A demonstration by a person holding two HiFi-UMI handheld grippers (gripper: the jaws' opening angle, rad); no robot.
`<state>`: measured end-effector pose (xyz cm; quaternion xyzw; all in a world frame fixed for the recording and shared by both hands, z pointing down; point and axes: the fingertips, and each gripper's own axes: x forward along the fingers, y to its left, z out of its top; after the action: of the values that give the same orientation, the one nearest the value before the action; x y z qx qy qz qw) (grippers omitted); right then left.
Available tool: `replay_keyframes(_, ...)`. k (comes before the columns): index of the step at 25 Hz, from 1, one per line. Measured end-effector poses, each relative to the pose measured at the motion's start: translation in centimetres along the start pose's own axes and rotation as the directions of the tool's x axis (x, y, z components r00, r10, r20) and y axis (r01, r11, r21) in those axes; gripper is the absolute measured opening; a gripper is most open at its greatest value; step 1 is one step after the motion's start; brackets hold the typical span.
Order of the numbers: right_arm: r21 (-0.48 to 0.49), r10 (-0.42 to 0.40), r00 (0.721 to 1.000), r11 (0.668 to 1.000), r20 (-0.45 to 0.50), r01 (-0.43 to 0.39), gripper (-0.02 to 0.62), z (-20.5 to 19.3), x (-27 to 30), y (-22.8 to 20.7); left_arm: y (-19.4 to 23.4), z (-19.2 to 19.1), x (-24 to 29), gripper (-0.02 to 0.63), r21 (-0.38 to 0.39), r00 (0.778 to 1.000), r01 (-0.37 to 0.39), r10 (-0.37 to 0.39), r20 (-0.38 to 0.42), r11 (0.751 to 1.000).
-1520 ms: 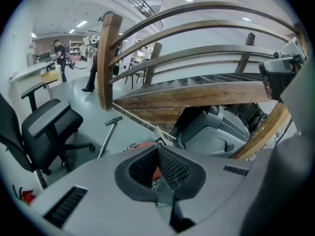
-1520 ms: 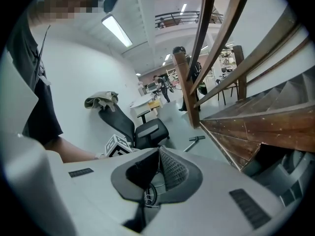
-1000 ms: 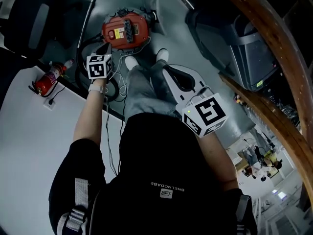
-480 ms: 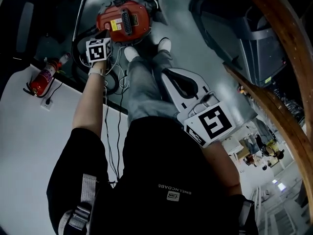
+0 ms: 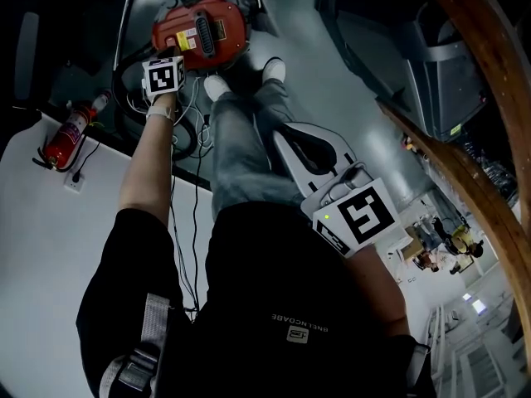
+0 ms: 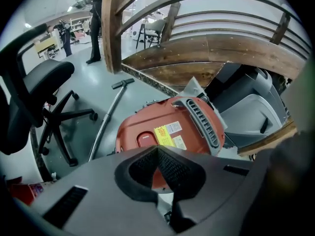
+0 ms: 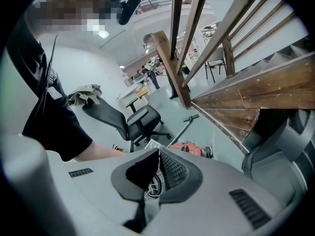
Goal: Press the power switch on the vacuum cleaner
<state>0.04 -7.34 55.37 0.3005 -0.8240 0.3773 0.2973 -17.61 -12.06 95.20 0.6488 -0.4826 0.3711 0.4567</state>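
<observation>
Your left gripper [image 6: 157, 149], jaws closed on nothing, hangs over the red vacuum cleaner [image 5: 199, 30] on the grey floor [image 5: 332, 85] by wooden stairs [image 6: 211, 53]; your right gripper [image 7: 158, 150] is closed too.

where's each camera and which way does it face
Head view: on the head, steeply down at the vacuum cleaner; torso, legs, arms show.
Left gripper view: on left gripper, close over the vacuum cleaner; shut jaws show.
Right gripper view: on right gripper, toward an office chair; shut jaws, forearm show.
All share the vacuum cleaner.

Right gripper [image 7: 159, 150] closed (empty), vacuum cleaner [image 7: 189, 148] beyond
</observation>
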Motion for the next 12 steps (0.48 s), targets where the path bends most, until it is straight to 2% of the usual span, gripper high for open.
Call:
replay_keyframes(3, 0.008, -0.008, 1.000, 1.000, 0.005, 0.008, 0.029, 0.07, -0.10, -0.42, 0.59, -0.39, 0.53, 0.015, -0.029, 1.000, -0.001, 0.001, -0.001, 1.000)
replay_keyframes(8, 0.016, -0.018, 1.000, 1.000, 0.006, 0.018, 0.029, -0.26, -0.08, -0.78, 0.60, -0.58, 0.70, 0.015, -0.002, 1.000, 0.001, -0.001, -0.013, 1.000)
replay_keyframes(12, 0.022, -0.022, 1.000, 1.000, 0.009, 0.022, 0.029, -0.45, -0.09, -0.85, 0.81, -0.74, 0.92, 0.015, -0.023, 1.000, 0.000, 0.000, -0.011, 1.000)
